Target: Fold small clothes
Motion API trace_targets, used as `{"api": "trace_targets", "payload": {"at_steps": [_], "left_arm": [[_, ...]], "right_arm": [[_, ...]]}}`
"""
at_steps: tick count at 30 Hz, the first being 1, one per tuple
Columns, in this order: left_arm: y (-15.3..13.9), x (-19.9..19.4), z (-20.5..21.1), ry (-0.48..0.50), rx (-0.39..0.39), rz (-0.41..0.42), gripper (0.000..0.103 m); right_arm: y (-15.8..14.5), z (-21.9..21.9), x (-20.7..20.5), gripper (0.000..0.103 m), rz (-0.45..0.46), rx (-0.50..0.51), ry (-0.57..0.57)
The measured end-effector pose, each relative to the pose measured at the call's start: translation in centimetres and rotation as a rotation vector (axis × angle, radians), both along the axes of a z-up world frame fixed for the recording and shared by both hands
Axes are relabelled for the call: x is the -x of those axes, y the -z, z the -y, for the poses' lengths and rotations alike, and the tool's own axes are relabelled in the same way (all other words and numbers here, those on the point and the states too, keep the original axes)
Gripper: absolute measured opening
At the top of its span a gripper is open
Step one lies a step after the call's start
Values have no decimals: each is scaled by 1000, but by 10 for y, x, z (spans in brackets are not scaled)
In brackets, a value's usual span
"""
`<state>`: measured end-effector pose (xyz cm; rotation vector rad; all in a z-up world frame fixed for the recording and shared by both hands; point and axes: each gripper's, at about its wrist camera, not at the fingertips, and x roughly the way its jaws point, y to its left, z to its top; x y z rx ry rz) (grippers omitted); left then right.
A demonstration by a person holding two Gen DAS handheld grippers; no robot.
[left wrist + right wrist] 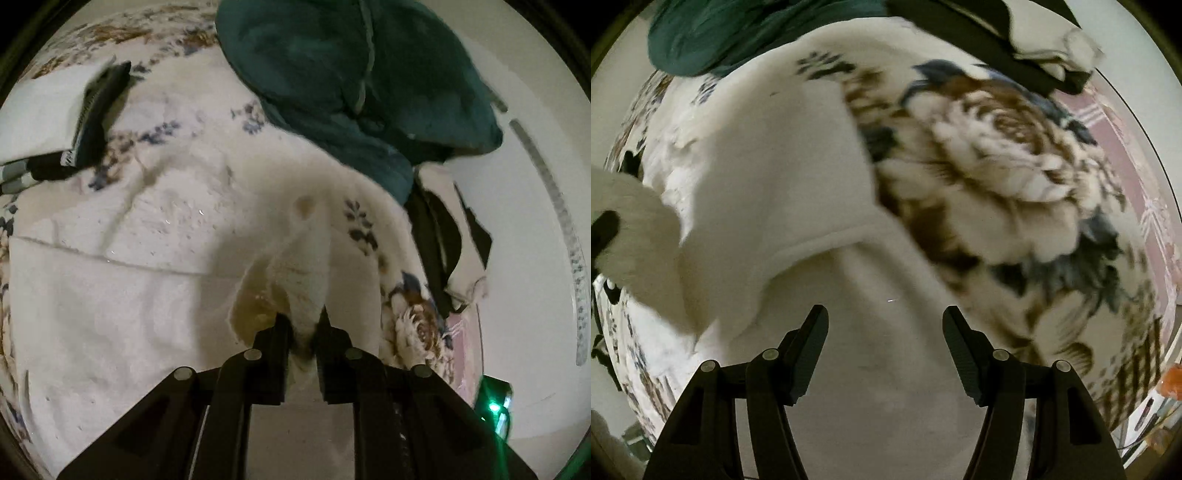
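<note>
Left gripper (303,320) pinches a bunched fold of the cream garment (306,258), lifting it off the floral bedspread (155,206); the rest of the garment trails down onto the bed. Right gripper (885,314) is spread wide, pointing down over a flat part of the same cream garment (783,177), nothing between its fingers (812,343). A green garment (351,74) and dark clothes (436,236) lie bunched on the bedspread beyond, blurred.

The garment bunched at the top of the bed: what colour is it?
Dark teal green garment, clearest in the left wrist view.
</note>
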<state>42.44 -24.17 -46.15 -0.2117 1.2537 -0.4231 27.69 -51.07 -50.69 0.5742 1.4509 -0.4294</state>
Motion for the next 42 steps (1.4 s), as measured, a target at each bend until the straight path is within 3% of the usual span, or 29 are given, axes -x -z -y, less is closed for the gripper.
{"api": "trace_targets", "payload": {"at_steps": [1, 3, 5, 8, 11, 15, 18, 21, 22, 23, 24, 29, 31, 32, 33, 35, 37, 39, 42], "left_arm": [[3, -2, -2, -8, -13, -5, 22], [7, -7, -12, -31, -8, -23, 59], [9, -9, -29, -73, -23, -29, 74], [3, -14, -85, -178, -85, 6, 74], [0, -11, -152, -310, -205, 33, 74], [15, 0, -226, -457, -316, -4, 74], [36, 7, -256, -505, -361, -51, 74], [51, 9, -264, -513, -383, -74, 74], [55, 8, -263, -511, -381, -81, 74], [57, 9, -263, -509, -375, -87, 74], [60, 8, -262, -503, -369, -86, 74], [64, -1, -256, -459, -365, -63, 74], [70, -5, -253, -440, -365, -65, 74], [73, -6, -252, -433, -370, -67, 74], [78, -8, -251, -422, -377, -76, 74], [87, -12, -251, -400, -379, -98, 74], [92, -11, -250, -382, -385, -100, 74], [94, -10, -248, -360, -401, -85, 74], [97, -12, -244, -343, -412, -81, 74]], "right_arm": [[-1, 7, 1, 66, -1, -3, 0], [-4, 22, 3, 66, 5, -12, -12], [-7, 28, 0, 66, 18, -22, -19], [-14, 24, -18, 66, 63, -48, -30], [-18, 5, -55, 67, 109, -66, -68], [-18, -15, -98, 71, 132, -54, -116], [-5, -21, -117, 71, 115, -56, -90], [32, -28, -145, 71, 28, -85, -69], [42, -29, -150, 61, -6, -78, -66], [43, -29, -151, 44, -6, -64, -71], [37, -31, -154, 19, 7, -23, -93], [-28, -33, -140, 15, 233, 63, -167], [-29, -22, -133, 16, 225, 117, -178], [-21, -15, -130, 20, 172, 144, -181], [-9, -5, -127, 30, 89, 161, -172], [-4, 12, -116, 34, 56, 151, -107], [-17, 19, -105, 40, 104, 152, -51], [-31, 8, -105, 41, 185, 129, -63], [-37, -39, -135, 53, 251, 129, -210]]}}
